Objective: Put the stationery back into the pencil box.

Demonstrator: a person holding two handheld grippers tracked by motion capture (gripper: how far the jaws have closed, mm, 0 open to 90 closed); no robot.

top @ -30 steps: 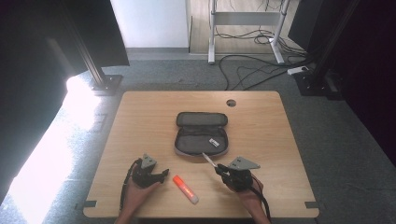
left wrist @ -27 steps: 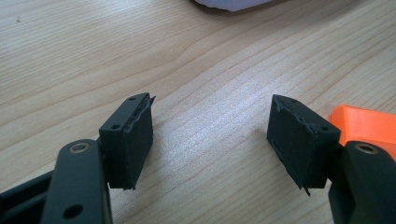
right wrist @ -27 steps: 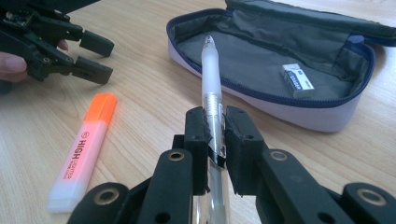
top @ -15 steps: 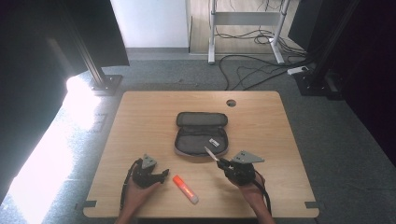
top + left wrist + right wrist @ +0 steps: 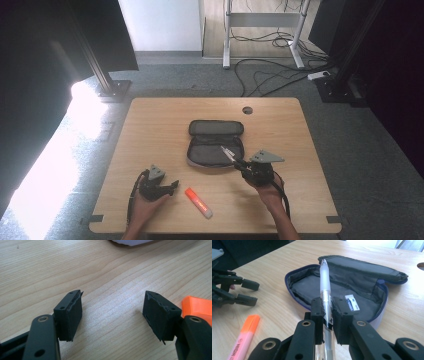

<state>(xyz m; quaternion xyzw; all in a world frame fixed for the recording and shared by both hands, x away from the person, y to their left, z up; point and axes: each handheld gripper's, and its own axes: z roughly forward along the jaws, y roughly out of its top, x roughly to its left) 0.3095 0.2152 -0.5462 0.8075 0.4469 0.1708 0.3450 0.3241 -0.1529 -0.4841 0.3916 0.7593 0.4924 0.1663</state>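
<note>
The wooden worktop [image 5: 150,125] carries everything here, with a round hole [image 5: 247,110] near its far edge. At its middle lies the dark pencil case [image 5: 215,145], unzipped and folded open — its lid flap lies flat on the far side, its grey lining faces up, and a small white label [image 5: 352,303] sits inside the near half.

On the person's right, the right claw [image 5: 241,164] hovers just over the near right corner of the case. Its jaws are drawn narrow and clamp a clear pen [image 5: 325,285] by its lower barrel; the pen's frosted upper end rises beyond the pads and, in the right gripper view, points out over the open case. In the high view the pen slants from the claw toward the case's interior.

On the person's left, the left claw [image 5: 172,186] rests low at the near edge of the worktop, well apart from the case. Its jaws stand wide with only bare wood between the pads.

Between the two hands lies an orange highlighter [image 5: 198,202], flat on the worktop — just beside the left claw's tips, its orange end [image 5: 197,306] peeking past one pad in the left gripper view.
</note>
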